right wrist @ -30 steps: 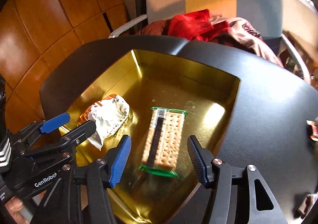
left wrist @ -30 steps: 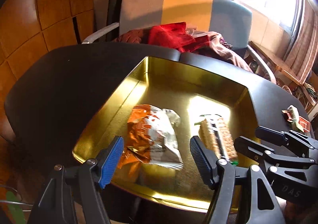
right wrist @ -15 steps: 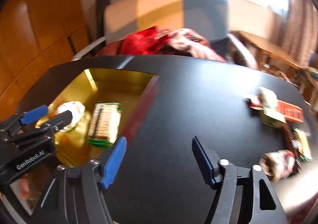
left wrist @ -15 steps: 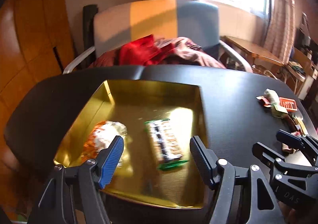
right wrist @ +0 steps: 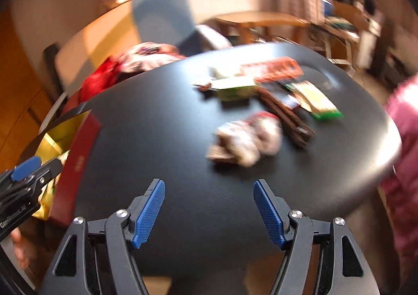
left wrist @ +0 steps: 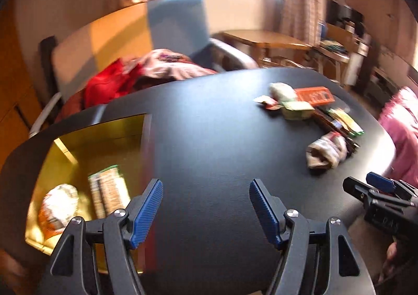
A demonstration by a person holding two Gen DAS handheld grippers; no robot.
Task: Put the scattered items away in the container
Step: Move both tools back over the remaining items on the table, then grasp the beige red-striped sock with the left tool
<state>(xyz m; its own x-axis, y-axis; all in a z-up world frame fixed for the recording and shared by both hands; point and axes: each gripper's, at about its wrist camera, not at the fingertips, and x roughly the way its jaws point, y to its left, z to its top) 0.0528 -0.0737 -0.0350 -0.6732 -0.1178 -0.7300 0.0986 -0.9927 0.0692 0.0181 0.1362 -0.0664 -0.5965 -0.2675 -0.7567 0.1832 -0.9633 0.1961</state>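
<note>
A gold tin [left wrist: 104, 132] sits at the table's left and holds a cracker pack [left wrist: 108, 194] and an orange-white snack bag [left wrist: 56, 207]. The tin's red side [right wrist: 78, 161] shows in the right wrist view. Scattered snacks lie at the right: a crumpled white wrapper [right wrist: 245, 142], an orange box [right wrist: 271, 70], a green-white pack [right wrist: 317, 100], brown sticks [right wrist: 284, 114]. My left gripper [left wrist: 205, 210] is open and empty over bare table. My right gripper [right wrist: 209, 212] is open and empty, in front of the crumpled wrapper. The snack pile also shows in the left wrist view [left wrist: 311, 109].
The black table [left wrist: 214, 143] has a rounded right edge. A chair [left wrist: 125, 41] with red and pink clothes stands behind it. A wooden side table [left wrist: 263, 38] and shelves are farther back right. Pink fabric [right wrist: 407, 151] is at the right edge.
Both grippers have swung right, away from the tin and toward the scattered snacks. Both stay open and empty. The frames now are motion-blurred.
</note>
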